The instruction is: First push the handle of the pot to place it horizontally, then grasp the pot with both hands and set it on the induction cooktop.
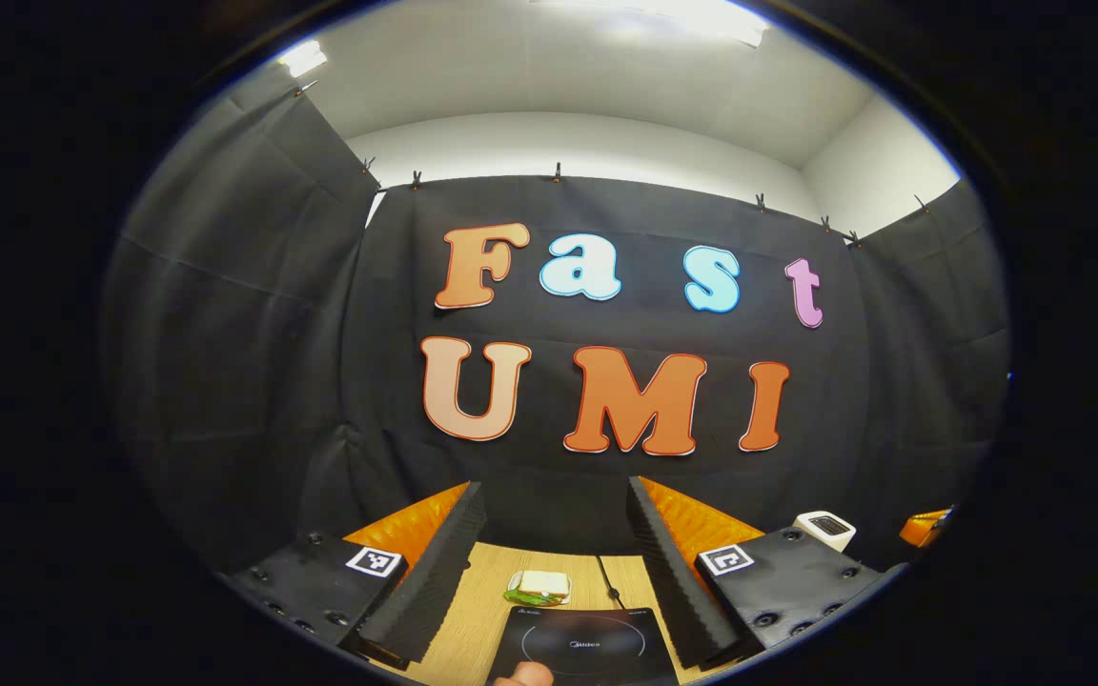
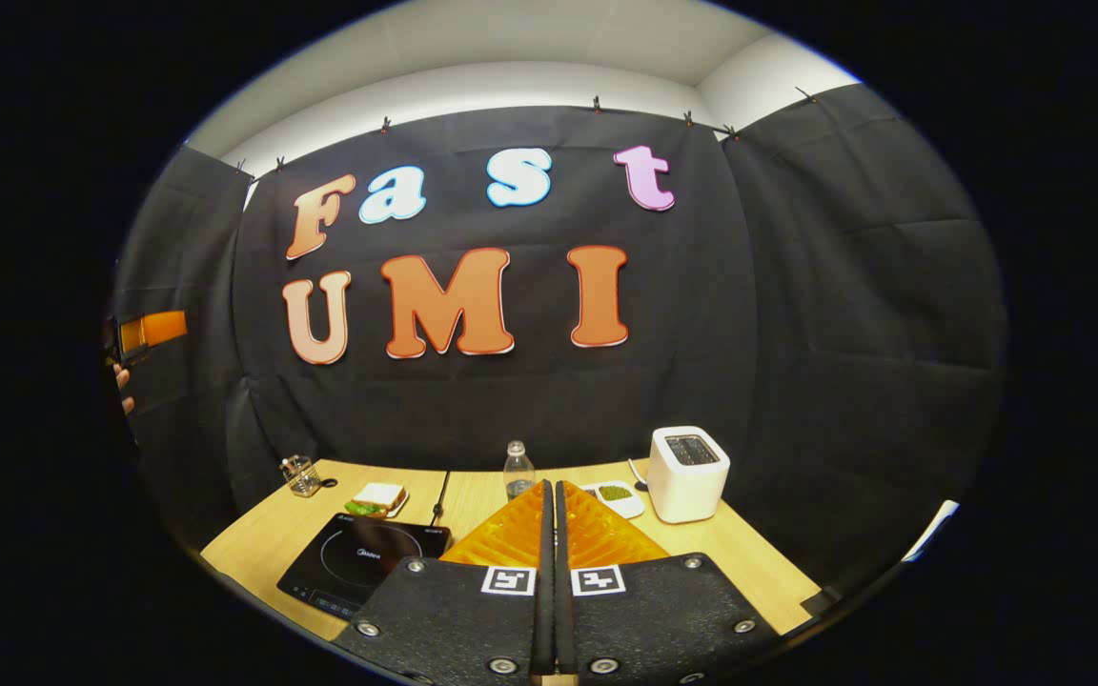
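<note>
On the light wooden table (image 2: 759, 562), we are seeing the flat black induction cooktop (image 2: 363, 562) lying bare, a sandwich on a plate (image 2: 377, 497) just behind it. Our left gripper (image 1: 557, 572) is spreading wide above it; our right gripper (image 2: 554, 534) is pressing closed, gripping nothing.

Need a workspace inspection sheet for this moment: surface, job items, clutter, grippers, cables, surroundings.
Surface: wooden table, bare patches around the items.
Job's things: induction cooktop flat at the near left edge, nothing on it; pot: nothing seen.
Clutter: sandwich, glass jar, water bottle, white toaster, small dish of greens.
Grippers: left gripper open, above the cooktop; right gripper shut, holding nothing.
Cables: one black cable running back from the cooktop.
Surroundings: black cloth wall, white ceiling.
</note>
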